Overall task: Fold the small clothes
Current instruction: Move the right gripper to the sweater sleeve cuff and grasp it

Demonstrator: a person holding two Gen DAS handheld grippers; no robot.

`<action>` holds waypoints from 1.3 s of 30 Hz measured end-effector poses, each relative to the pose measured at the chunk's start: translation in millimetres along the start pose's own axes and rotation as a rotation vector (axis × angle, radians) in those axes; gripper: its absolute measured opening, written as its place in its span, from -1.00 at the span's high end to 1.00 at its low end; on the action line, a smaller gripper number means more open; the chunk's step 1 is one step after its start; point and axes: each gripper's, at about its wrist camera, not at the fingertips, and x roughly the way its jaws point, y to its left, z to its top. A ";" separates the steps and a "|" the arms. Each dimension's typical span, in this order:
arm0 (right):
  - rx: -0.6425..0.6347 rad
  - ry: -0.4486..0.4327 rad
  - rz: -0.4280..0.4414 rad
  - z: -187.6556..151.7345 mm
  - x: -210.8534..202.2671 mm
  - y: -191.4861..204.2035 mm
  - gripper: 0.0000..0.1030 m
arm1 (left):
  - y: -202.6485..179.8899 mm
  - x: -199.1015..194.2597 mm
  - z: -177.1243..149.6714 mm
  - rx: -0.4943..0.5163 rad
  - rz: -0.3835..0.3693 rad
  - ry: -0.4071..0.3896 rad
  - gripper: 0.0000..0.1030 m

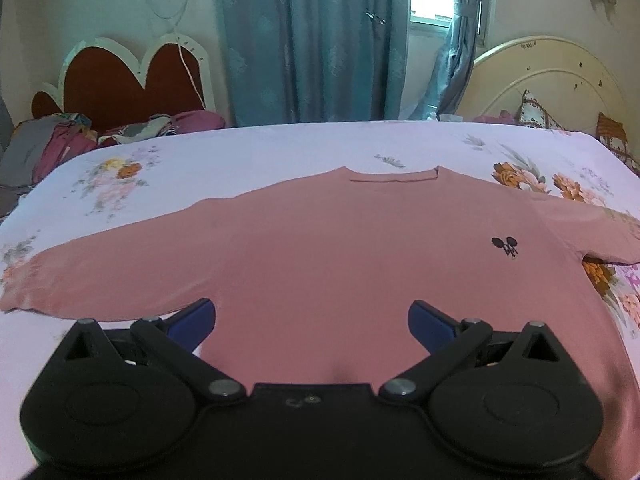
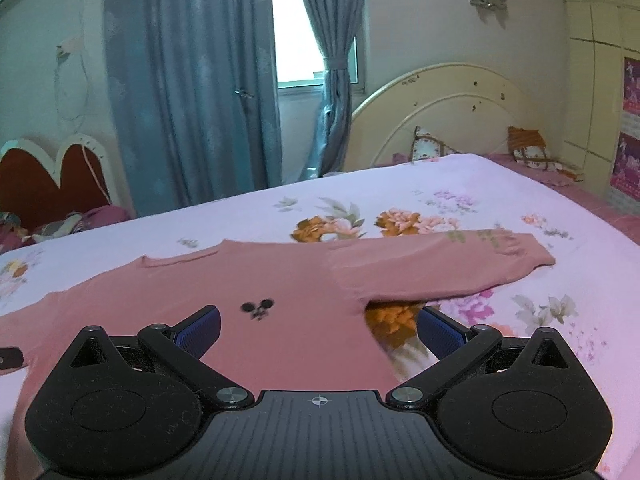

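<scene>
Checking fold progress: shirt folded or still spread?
Spread. The shirt lies flat on the bed, both sleeves out sideways, collar and logo showing, no fold yet.

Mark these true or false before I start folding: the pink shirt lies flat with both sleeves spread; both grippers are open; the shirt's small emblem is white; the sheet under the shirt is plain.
1. The pink shirt lies flat, sleeves spread: true.
2. The left gripper and right gripper are open: true, neither holds cloth.
3. The emblem is white: false, it is black.
4. The bed sheet is plain: false, it is floral.
</scene>
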 end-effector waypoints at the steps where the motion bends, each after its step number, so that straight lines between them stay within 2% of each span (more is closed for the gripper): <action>1: 0.001 0.001 0.001 2.7 6.7 -7.1 -1.00 | -3.1 4.7 1.7 0.000 0.003 0.002 -1.00; 11: 0.020 0.019 -0.030 27.6 86.4 -91.7 -0.99 | -42.7 63.3 27.5 -0.065 0.053 0.041 -0.99; 17: 0.084 0.047 -0.079 33.8 130.6 -151.5 -0.99 | -74.5 97.5 35.7 -0.029 0.064 0.068 -0.97; 20: 0.131 0.064 -0.132 34.6 150.3 -187.9 -0.99 | -90.7 109.1 37.4 0.001 0.070 0.058 -0.96; 21: 0.153 0.071 -0.148 34.4 155.8 -200.4 -0.95 | -96.0 111.7 37.2 0.014 0.071 0.053 -0.96; 22: 0.169 0.080 -0.164 33.8 161.6 -212.9 -0.68 | -101.0 115.3 37.8 0.026 0.075 0.056 -0.96; 23: 0.191 0.097 -0.173 32.7 167.4 -225.0 -0.56 | -105.4 118.9 38.4 0.033 0.075 0.063 -0.96; 24: 0.220 0.113 -0.181 31.5 172.8 -236.7 -0.52 | -108.9 122.3 39.1 0.035 0.073 0.068 -0.96; 33: 0.355 0.182 -0.284 24.3 218.7 -309.9 -0.48 | -122.2 140.5 44.7 0.055 0.082 0.096 -0.94; 35: 0.365 0.169 -0.310 25.2 225.3 -318.1 -0.26 | -122.0 142.8 45.4 0.055 0.076 0.104 -0.90; 38: 0.397 0.137 -0.336 28.5 235.9 -331.0 0.07 | -118.6 145.1 45.1 0.044 0.060 0.121 -0.73; 39: 0.405 0.129 -0.349 30.2 238.4 -334.4 0.27 | -117.3 146.4 45.0 0.041 0.049 0.127 -0.65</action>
